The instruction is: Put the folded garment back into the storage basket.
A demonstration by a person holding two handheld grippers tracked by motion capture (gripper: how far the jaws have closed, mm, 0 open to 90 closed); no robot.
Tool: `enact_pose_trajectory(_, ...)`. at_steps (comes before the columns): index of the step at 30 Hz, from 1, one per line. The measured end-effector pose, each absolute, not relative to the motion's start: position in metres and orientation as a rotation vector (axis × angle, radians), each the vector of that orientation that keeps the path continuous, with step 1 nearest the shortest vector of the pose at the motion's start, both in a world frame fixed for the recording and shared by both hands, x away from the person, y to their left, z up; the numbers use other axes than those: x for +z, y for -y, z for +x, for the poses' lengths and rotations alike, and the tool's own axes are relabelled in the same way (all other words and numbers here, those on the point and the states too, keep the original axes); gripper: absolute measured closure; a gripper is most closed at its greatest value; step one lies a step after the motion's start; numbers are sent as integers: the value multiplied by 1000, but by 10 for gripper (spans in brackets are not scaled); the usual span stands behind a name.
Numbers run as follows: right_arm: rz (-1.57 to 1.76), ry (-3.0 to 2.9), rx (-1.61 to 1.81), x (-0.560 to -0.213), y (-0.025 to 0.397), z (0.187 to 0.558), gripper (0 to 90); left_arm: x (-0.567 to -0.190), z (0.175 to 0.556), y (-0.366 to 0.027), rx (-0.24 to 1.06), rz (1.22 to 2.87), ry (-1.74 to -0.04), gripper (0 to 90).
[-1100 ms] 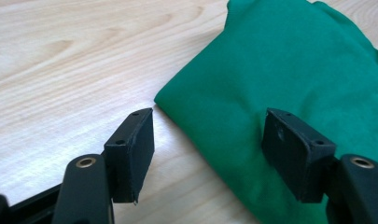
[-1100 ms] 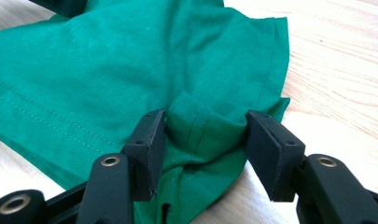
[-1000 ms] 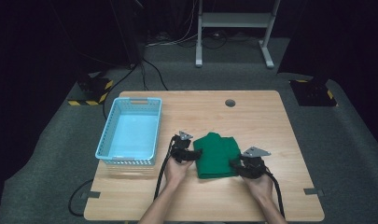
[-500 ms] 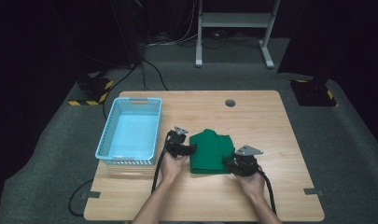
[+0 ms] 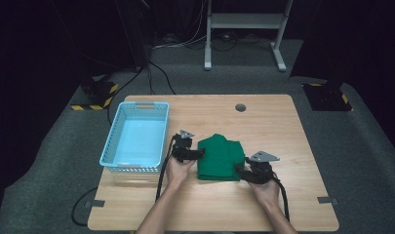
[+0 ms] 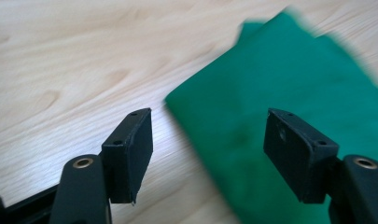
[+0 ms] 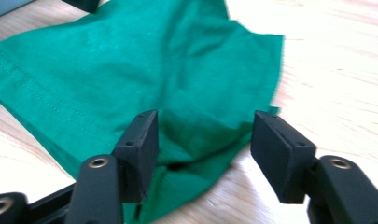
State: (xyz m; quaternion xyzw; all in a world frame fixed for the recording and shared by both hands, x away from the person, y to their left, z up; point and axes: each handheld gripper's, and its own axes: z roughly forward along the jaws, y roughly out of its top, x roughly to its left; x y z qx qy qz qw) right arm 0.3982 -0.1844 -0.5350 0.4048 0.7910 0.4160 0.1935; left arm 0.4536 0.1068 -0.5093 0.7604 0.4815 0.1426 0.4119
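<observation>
I've got the green cloth (image 5: 219, 158) lying folded on the desk (image 5: 283, 126), near the front edge and just right of the blue basket (image 5: 136, 136), with 1 tool at each side of it. My left tool (image 5: 197, 154) sits at the cloth's left edge, jaws apart: in the left gripper view 1 jaw stands over bare wood and the other over the green cloth (image 6: 289, 88), so the edge runs between them. That looks to me like a line-up for a pinch, not a grip yet.

My right tool (image 5: 240, 171) is at the near right corner, jaws apart too. In the right gripper view the cloth (image 7: 144, 70) bunches up into a small ridge between the 2 jaws, and a stitched hem runs along its left side. Nothing is clamped.

Why 2 sides? I judge it's so the folded piece can be lifted level without falling open, perhaps toward the basket, which stands empty beside it.

From above, the cloth reads as a rough rectangle, its long axis running from me toward the far edge of the desk, tilted slightly, with a narrower bit poking out at the far end.
</observation>
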Motion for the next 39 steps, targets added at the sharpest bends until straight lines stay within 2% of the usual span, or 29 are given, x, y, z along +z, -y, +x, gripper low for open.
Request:
enact_pose_trajectory(2,1143,-2182,1153,-532,191,396,360,-503,448,-106,343,1892,-1171,316)
enact_pose_trajectory(7,1187,-2130,1144,-525,214,394,332,-498,438,-97,323,1906,-1123,276)
enact_pose_trajectory(11,1234,-2091,1115,-525,234,396,321,-506,434,-91,339,1923,-1150,248)
enact_pose_trajectory(21,1335,-2017,1018,-531,272,408,315,-522,432,-92,282,1913,-1228,229)
enact_pose_trajectory(31,1382,-2003,946,-543,285,414,316,-534,437,-84,277,1944,-1263,257)
enact_pose_trajectory(36,1398,-2032,945,-546,287,417,321,-535,435,-79,352,1989,-1235,293)
enact_pose_trajectory(39,1411,-2027,943,-546,288,418,294,-536,433,-74,406,2021,-1205,329)
